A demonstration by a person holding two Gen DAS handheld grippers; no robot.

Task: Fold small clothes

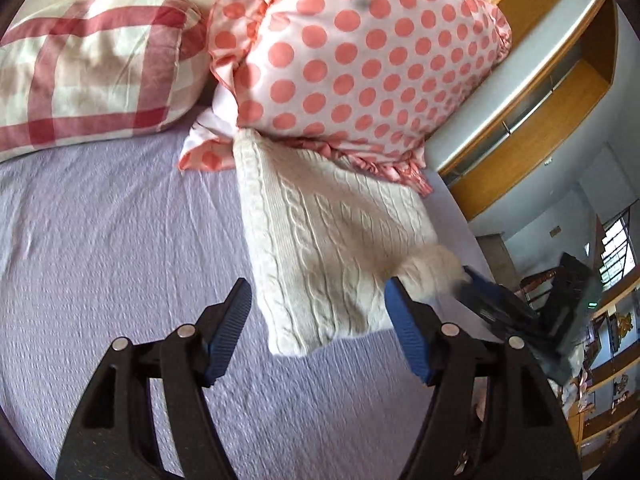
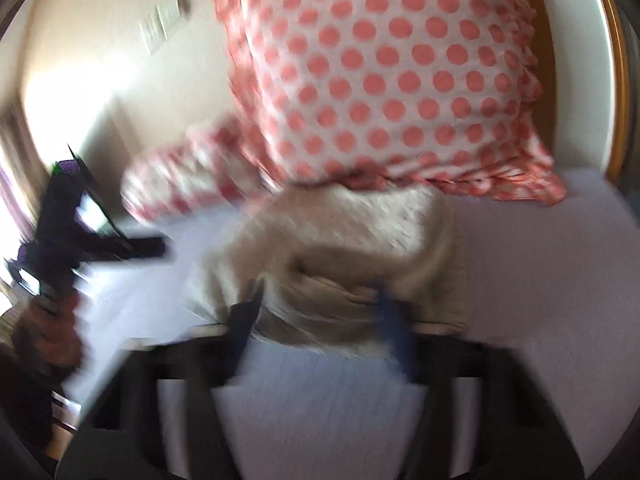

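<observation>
A cream cable-knit garment (image 1: 320, 240) lies folded on the lilac bed sheet (image 1: 100, 240), its far end tucked under a polka-dot pillow (image 1: 360, 52). My left gripper (image 1: 318, 300) is open and empty, its fingers on either side of the garment's near edge. My right gripper (image 1: 492, 300) shows at the right of the left wrist view, next to a fluffy cream part (image 1: 428, 272) of the garment. The right wrist view is blurred by motion: the right gripper (image 2: 320, 312) is open with the garment (image 2: 340, 248) bunched between its fingers.
A red-checked pillow (image 1: 92, 68) lies at the back left of the bed. A wooden bed frame and shelving (image 1: 560, 120) stand at the right. The left gripper (image 2: 68, 220) appears at the left of the right wrist view. A light wall (image 2: 120, 40) is behind.
</observation>
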